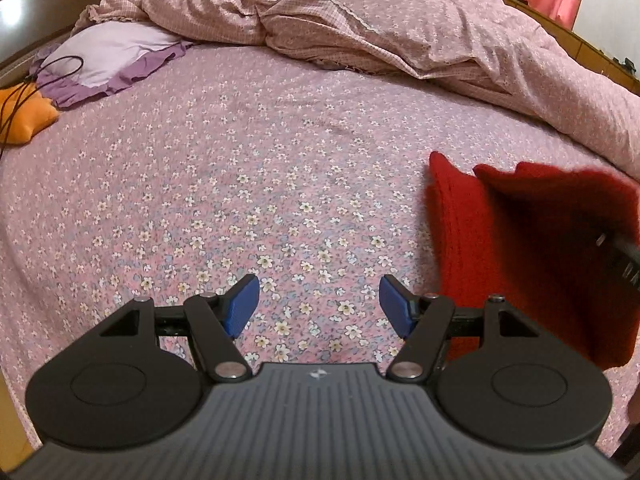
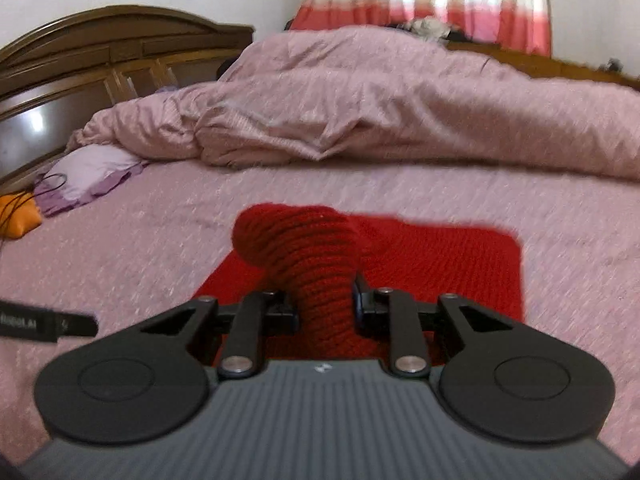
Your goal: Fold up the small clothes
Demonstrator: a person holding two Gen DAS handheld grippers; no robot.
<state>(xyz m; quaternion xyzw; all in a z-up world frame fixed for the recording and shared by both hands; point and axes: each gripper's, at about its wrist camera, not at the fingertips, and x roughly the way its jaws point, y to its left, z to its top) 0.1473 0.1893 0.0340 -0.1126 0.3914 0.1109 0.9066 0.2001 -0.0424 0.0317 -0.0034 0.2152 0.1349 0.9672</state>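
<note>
A red knitted garment (image 2: 440,264) lies on the flowered pink bedsheet (image 2: 160,240). My right gripper (image 2: 325,308) is shut on a bunched fold of it, which bulges up between and past the jaws. In the left wrist view the same red garment (image 1: 500,248) hangs lifted at the right, with a dark part of the right gripper at the frame's edge. My left gripper (image 1: 320,306) hovers over bare sheet to the left of the garment, its blue pads (image 1: 244,304) wide apart with nothing between them.
A rumpled pink duvet (image 1: 360,20) is heaped across the far side of the bed. A lilac pillow (image 1: 104,60), a black cable and an orange cushion (image 1: 20,116) lie at the far left. A dark wooden headboard (image 2: 80,60) stands behind, with curtains at the far right.
</note>
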